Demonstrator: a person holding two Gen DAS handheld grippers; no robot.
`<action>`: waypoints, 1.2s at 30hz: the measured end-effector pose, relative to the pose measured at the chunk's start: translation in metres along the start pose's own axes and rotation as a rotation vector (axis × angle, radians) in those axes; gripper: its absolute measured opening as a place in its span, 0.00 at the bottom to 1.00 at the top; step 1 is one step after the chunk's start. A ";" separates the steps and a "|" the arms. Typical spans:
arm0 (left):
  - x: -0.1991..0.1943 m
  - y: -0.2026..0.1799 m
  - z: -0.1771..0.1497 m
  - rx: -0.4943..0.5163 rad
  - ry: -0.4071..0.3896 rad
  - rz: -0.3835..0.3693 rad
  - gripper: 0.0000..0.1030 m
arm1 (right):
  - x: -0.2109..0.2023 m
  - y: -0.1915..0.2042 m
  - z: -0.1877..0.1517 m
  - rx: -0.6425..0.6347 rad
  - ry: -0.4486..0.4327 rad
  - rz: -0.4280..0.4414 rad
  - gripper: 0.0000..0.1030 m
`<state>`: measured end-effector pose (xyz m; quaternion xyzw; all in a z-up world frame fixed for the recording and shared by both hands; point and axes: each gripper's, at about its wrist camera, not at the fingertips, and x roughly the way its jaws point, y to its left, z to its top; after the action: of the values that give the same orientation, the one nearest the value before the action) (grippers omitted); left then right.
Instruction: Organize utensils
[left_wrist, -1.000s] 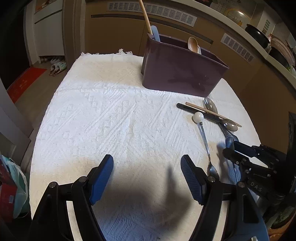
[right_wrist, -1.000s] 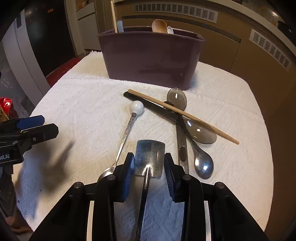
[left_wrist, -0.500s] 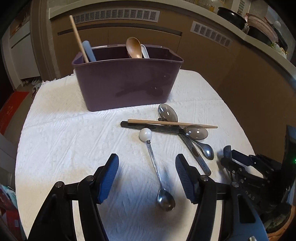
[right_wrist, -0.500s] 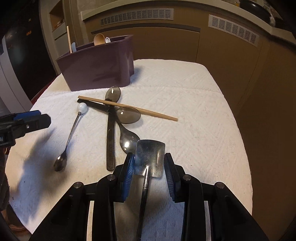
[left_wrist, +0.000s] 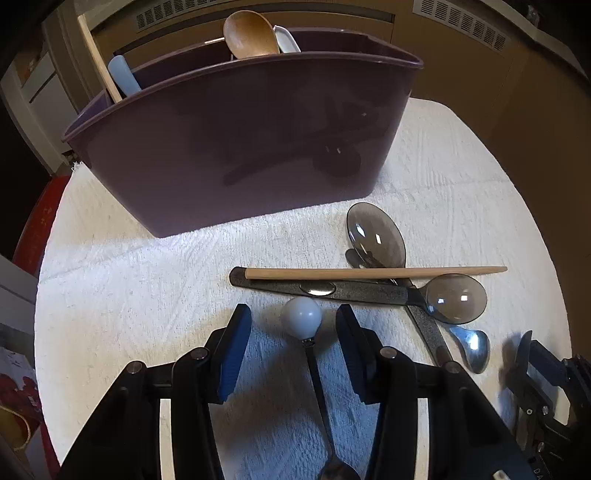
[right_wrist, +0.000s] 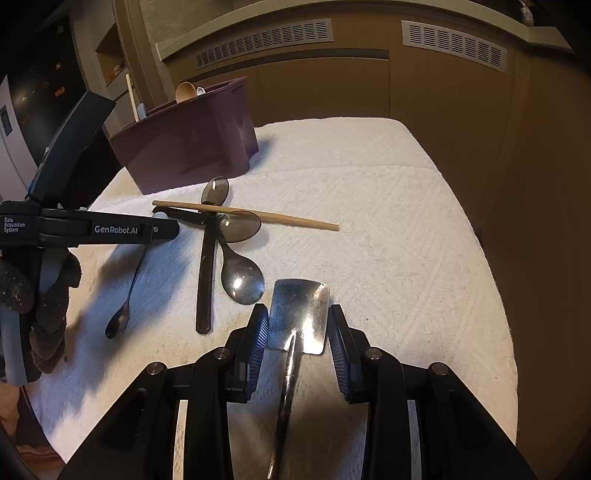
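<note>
Left hand-held gripper (left_wrist: 291, 350) is lined up on the ball-end spoon (left_wrist: 301, 317), which lies on the white cloth-covered worktop (left_wrist: 147, 280) just in front of the purple utensil caddy (left_wrist: 240, 147). Its jaws are closing with the white ball between them, pads not touching yet. The right hand-held gripper (right_wrist: 297, 332) is clamped on a flat metal scoop (right_wrist: 299, 314), held off to the side of the caddy. So we're mid-pickup, I'd say. The next move calls for a firm pinch on the thin stem just behind the ball, since a round ball could slip, then a lift clear of the black-handled spoon (left_wrist: 332, 290) and chopstick (left_wrist: 369, 273) beside it.
</note>
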<state>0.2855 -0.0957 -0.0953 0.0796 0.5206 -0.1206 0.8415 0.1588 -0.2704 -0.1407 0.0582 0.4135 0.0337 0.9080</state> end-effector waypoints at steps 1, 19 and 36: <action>0.001 0.000 0.001 0.003 -0.003 -0.001 0.40 | 0.000 0.000 0.000 -0.001 0.001 0.000 0.33; -0.069 0.031 -0.084 0.107 -0.089 -0.024 0.19 | -0.005 0.040 0.002 -0.087 0.021 0.047 0.32; -0.187 0.058 -0.070 0.062 -0.488 -0.029 0.19 | -0.083 0.076 0.043 -0.173 -0.170 -0.016 0.32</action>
<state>0.1616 0.0001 0.0412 0.0664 0.2993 -0.1642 0.9376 0.1356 -0.2080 -0.0407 -0.0213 0.3308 0.0570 0.9418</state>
